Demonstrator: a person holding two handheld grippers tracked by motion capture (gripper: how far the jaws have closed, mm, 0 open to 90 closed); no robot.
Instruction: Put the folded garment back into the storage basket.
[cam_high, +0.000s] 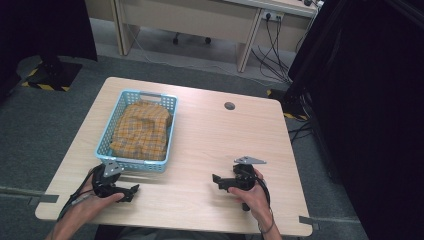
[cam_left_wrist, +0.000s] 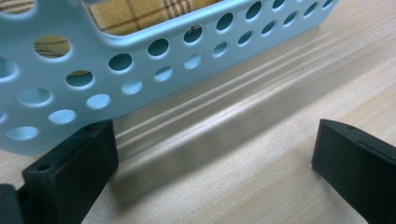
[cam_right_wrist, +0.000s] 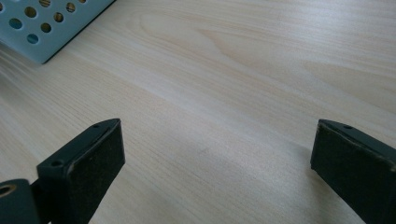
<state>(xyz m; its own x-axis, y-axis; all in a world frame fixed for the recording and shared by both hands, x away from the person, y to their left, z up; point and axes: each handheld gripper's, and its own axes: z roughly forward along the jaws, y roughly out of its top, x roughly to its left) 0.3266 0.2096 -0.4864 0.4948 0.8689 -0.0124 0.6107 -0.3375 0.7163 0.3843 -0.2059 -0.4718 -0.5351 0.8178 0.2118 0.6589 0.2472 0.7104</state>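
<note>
From above, your left gripper (cam_high: 131, 192) sits low on the table (cam_high: 210, 135) just in front of the blue basket (cam_high: 111, 130) with the folded yellow checked cloth (cam_high: 141, 129) inside, while your right gripper (cam_high: 218, 180) rests well apart from it over bare wood. Along your left gripper's jaws, spread wide and holding nothing, the basket's holed wall (cam_left_wrist: 70, 88) stands close ahead with the cloth (cam_left_wrist: 135, 11) showing over its rim. Along your right gripper's jaws, also wide and empty, a basket corner (cam_right_wrist: 42, 23) lies far off at the top left.

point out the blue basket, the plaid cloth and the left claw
blue basket (cam_high: 106, 134), high view, left rim
plaid cloth (cam_high: 141, 130), high view, middle of the fold
left claw (cam_high: 131, 193), high view, between its tips
</note>
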